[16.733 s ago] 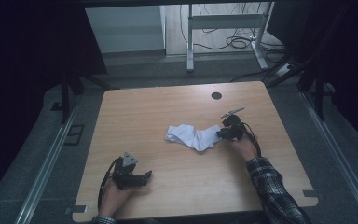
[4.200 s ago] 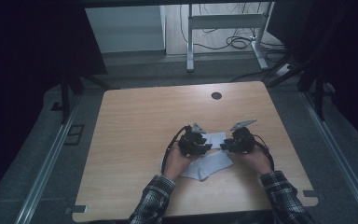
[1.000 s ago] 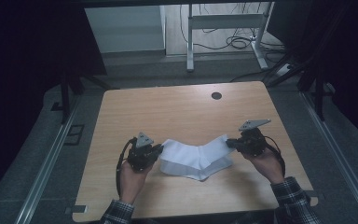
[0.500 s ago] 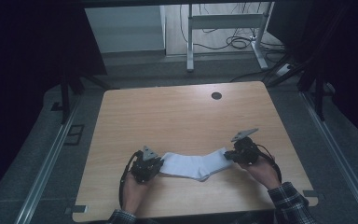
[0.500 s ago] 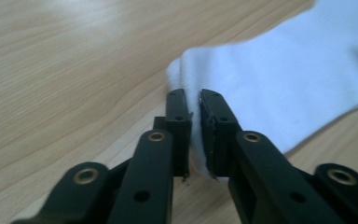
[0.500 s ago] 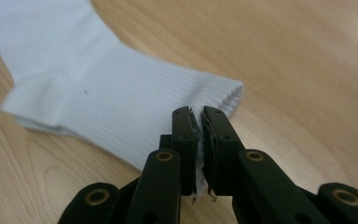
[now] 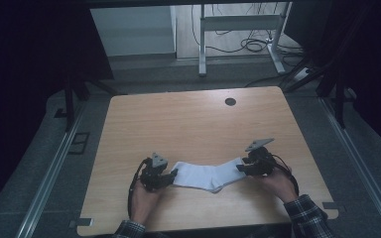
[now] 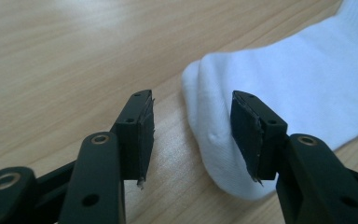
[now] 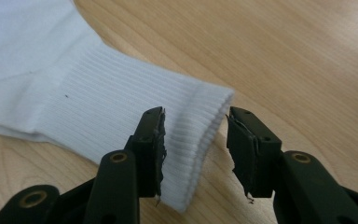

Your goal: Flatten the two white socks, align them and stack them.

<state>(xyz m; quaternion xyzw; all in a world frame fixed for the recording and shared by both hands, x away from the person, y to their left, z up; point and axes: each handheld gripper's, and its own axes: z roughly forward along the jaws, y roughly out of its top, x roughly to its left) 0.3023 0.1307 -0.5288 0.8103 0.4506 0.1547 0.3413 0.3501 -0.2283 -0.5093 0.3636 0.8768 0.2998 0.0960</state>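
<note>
While the white sock (image 7: 209, 175) lies flat near the table's (image 7: 188, 124) near edge, my left gripper (image 8: 191, 135) sits at its toe end and my right gripper (image 9: 195, 140) at its cuff. Both pairs of jaws have just been opening, now half apart, pads off the fabric, gripping nothing.

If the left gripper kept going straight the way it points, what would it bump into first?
Most likely the toe end of the white sock, lying just ahead of the left gripper and its open jaws on the table.

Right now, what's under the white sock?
The white sock lies flat on the wooden table. Bare wood shows all around it; the spot beneath is covered, so anything tucked there stays hidden.
</note>
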